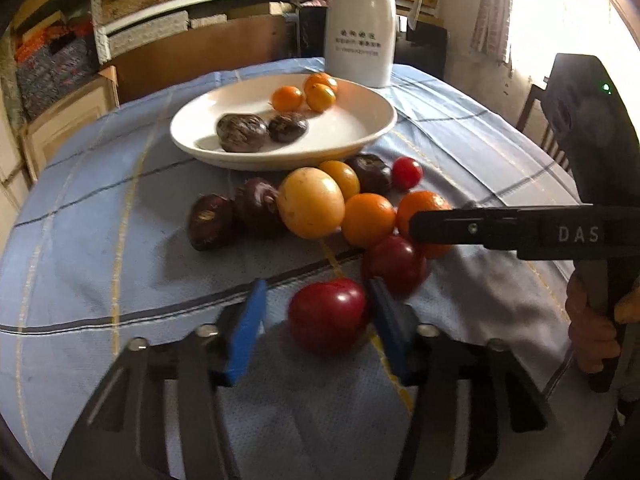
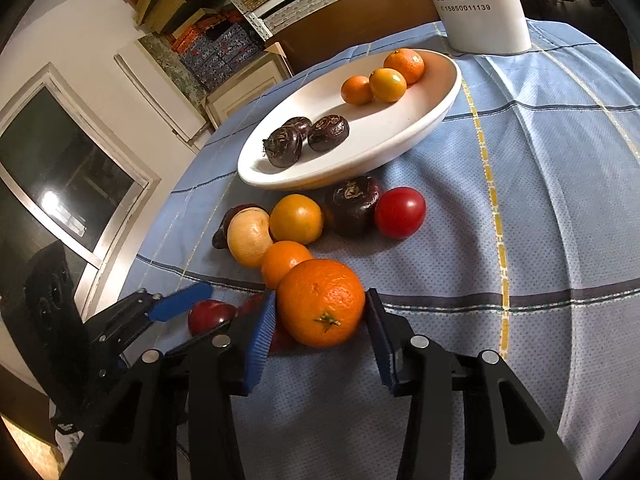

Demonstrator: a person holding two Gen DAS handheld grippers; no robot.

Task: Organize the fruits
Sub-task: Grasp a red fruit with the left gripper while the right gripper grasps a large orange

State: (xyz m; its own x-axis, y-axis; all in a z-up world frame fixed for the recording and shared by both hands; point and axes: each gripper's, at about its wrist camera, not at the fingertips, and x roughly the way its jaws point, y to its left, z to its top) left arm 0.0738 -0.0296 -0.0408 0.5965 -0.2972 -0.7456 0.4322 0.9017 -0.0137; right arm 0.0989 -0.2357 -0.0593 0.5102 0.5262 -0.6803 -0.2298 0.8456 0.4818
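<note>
- A wide, shallow white ceramic dish [image 1: 372, 136] sits on a blue checked tablecloth [image 1: 100, 220]; everything below is placed relative to that dish.
- In the dish: three small orange citrus fruits [image 2: 387, 85] bunched at its far side, and dark brown wrinkled fruits [image 2: 328, 133] towards its near side. The left wrist view shows two of the dark ones; the right wrist view shows a third tucked behind them.
- Just in front of the dish a loose cluster of fruit lies on the cloth: a pale yellow round fruit [image 1: 311, 202], small oranges, dark purple-brown fruits and a small red tomato [image 2: 399, 212].
- The left gripper [image 1: 316, 312], nearest the viewer and well in front of the dish, has its blue pads on either side of a glossy red round fruit [image 1: 327, 314]. The right-hand pad touches the fruit; the other pad stands clear of it with cloth showing between, so the tongs are not yet clenched on it.
- The right gripper [image 2: 320, 312] grasps a large dimpled orange with a green stem star [image 2: 322, 302], at the near edge of the cluster; both blue pads press against its sides.
- Only the left wrist view shows the right gripper from the side, as a black bar lying across that orange, with a person's hand [image 1: 592, 332] round its handle.
- Only the right wrist view shows the left gripper's blue finger [image 2: 182, 301] from outside, beside the red fruit.
- A tall white jug with printed lettering [image 1: 360, 24] stands just behind the dish.
</note>
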